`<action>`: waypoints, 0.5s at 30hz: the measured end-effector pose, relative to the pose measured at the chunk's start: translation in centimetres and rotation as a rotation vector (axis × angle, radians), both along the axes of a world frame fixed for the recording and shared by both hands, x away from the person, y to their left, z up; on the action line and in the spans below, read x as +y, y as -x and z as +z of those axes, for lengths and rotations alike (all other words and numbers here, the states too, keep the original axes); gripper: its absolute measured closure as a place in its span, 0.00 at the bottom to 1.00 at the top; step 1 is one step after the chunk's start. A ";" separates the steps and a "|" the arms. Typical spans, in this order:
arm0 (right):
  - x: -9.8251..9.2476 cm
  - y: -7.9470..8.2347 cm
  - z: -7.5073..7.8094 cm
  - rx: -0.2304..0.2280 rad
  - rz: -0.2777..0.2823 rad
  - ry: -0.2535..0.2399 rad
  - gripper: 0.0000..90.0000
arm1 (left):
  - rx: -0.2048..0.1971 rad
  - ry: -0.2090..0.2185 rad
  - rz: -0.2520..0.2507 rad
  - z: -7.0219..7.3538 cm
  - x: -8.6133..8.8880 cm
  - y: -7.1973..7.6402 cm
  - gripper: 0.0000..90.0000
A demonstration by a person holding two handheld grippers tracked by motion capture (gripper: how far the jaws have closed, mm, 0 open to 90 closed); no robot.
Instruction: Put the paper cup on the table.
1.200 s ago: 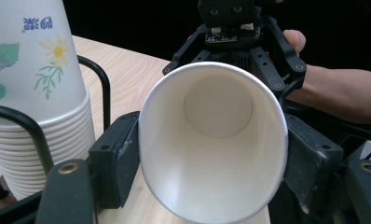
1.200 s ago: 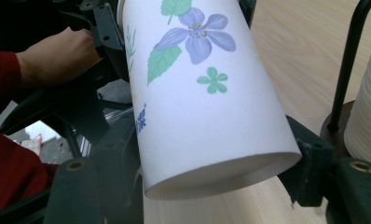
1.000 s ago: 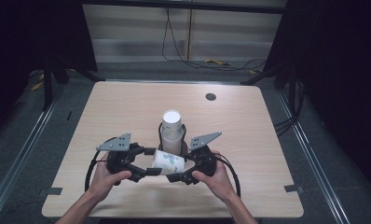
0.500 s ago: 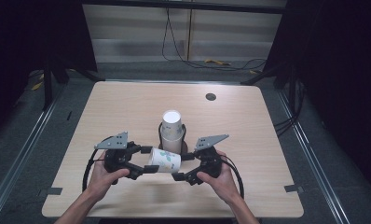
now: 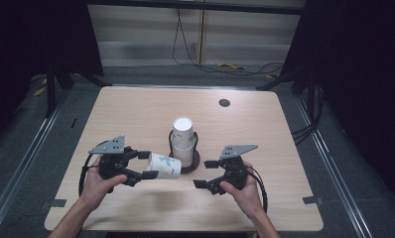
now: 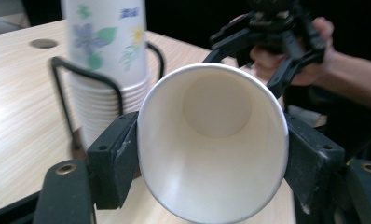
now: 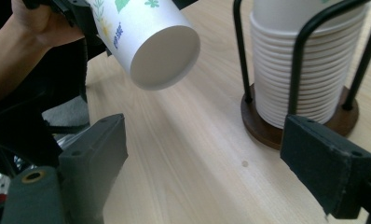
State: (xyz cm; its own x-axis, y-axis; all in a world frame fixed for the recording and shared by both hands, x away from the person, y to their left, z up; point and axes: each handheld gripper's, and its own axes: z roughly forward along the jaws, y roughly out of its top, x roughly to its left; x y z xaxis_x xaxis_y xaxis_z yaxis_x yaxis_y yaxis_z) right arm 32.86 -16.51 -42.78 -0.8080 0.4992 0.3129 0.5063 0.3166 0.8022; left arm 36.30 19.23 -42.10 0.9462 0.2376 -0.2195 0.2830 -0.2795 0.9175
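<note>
The left gripper (image 5: pixel 145 165) pinches a paper cup (image 5: pixel 164 165) by its rim end, one black jaw on each side, and the rim is squeezed slightly out of round. The right gripper (image 5: pixel 206 173) has its jaws spread wide with nothing between them; they have just been opening.

A pale wooden table (image 5: pixel 136 114) with rounded corners fills the middle of the high view, on a dark floor with cables along the far wall. Two forearms come in from the near edge, each hand wrapped around a gripper with a grey three-cornered plate on top.

Near the centre of the table stands a stack of paper cups (image 5: pixel 183 141), upside down, printed with small flowers. It sits in a black wire holder (image 5: pixel 197 144) on a round dark wooden base (image 7: pixel 267 130).

The held cup lies on its side above the table, just left of the stack and close to its base. Its open mouth faces the left gripper and its closed bottom points toward the right gripper, which is set apart from it on the other side of the stack. In the left gripper view the cup's white inside (image 6: pixel 211 140) fills the space between the jaws.

A small dark round hole (image 5: pixel 224 102) sits near the table's far right corner.
</note>
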 end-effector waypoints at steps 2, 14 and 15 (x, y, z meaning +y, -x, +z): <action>-0.3 0.0 -0.1 -0.007 -0.027 0.003 0.16 | -0.007 -0.005 0.026 0.2 0.7 -0.3 0.30; -1.3 -0.1 -0.1 -0.058 -0.153 0.068 0.15 | -0.020 -0.029 0.131 0.2 3.1 -1.5 0.30; -1.3 -0.1 -0.1 -0.058 -0.153 0.068 0.15 | -0.017 -0.038 0.140 0.1 3.2 -1.5 0.30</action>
